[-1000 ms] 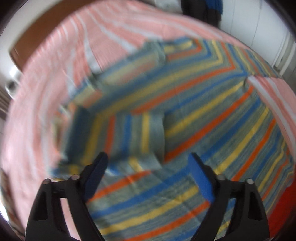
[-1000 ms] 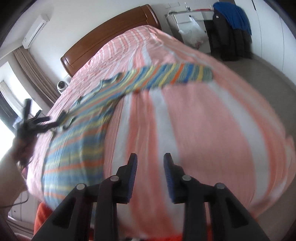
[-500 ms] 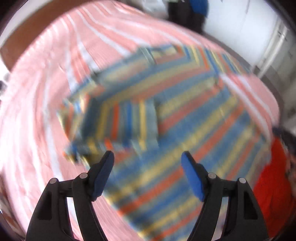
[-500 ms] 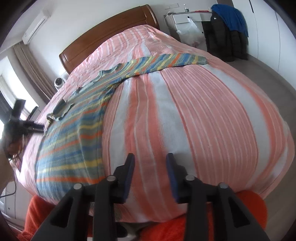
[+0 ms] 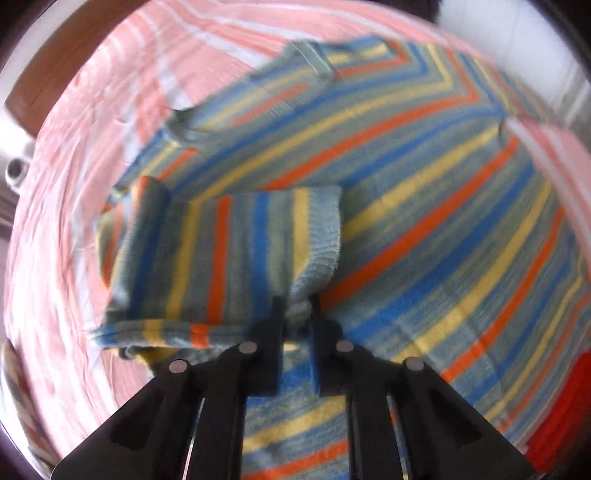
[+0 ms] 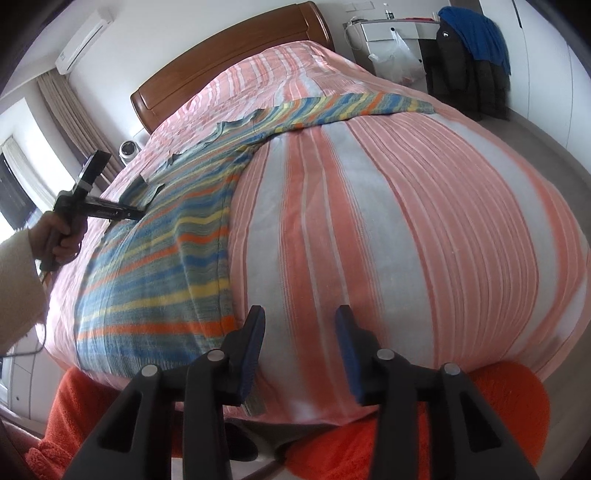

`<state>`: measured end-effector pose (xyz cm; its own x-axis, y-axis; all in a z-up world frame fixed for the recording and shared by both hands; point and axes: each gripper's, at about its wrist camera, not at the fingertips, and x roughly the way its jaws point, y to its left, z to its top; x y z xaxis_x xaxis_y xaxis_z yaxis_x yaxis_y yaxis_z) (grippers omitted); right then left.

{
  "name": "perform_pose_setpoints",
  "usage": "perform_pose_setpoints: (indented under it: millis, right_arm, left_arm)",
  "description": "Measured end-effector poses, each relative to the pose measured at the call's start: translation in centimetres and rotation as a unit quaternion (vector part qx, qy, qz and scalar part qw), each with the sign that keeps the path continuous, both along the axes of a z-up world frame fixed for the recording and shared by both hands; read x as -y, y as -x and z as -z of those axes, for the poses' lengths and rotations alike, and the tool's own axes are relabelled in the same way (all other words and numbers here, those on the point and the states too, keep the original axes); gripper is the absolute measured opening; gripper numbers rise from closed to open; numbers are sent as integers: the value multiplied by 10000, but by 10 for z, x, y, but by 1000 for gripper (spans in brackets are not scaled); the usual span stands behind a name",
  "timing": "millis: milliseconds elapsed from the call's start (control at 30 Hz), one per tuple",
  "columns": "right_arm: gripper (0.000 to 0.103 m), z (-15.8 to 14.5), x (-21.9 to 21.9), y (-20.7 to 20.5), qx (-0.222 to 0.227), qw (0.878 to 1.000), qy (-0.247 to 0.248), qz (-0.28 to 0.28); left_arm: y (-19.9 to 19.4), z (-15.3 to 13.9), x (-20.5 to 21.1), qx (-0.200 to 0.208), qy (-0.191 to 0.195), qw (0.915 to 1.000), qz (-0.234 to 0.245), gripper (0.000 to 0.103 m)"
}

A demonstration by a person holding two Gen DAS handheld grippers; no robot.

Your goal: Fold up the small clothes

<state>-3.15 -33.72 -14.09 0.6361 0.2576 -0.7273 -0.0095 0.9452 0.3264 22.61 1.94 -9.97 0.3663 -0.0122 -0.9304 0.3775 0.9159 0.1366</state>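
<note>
A knit sweater with blue, yellow and orange stripes lies flat on the pink striped bedspread. One sleeve is folded over its body. My left gripper is closing, and its pads pinch the bunched corner of that sleeve's cuff. From the right wrist view the sweater lies at the left, its other sleeve stretched out to the far right. A hand holds the left gripper over it. My right gripper is open over bare bedspread beside the hem, with nothing between its fingers.
A wooden headboard ends the bed at the far side. An orange cloth hangs below the near edge. A small white camera sits left of the bed. Dark coats and a blue garment hang by a white cabinet.
The left gripper's jaws went from wide open to pinched on the folded sleeve's cuff. The right gripper opened a little wider and sank toward the bed's near edge.
</note>
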Motion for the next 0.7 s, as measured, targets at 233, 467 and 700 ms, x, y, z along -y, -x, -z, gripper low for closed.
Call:
perform_pose_setpoints:
  millis: [233, 467, 700]
  right_arm:
    - [40, -7, -5, 2, 175, 9997, 164, -58]
    - [40, -5, -14, -5, 180, 9996, 181, -143]
    - [43, -4, -25, -8, 177, 9990, 313, -266]
  left_arm:
    - [22, -90, -131, 1247, 1478, 9540, -2292, 8]
    - [63, -77, -268, 1700, 1056, 8714, -4479, 8]
    - [101, -33, -303, 1491, 852, 8329, -5261, 7]
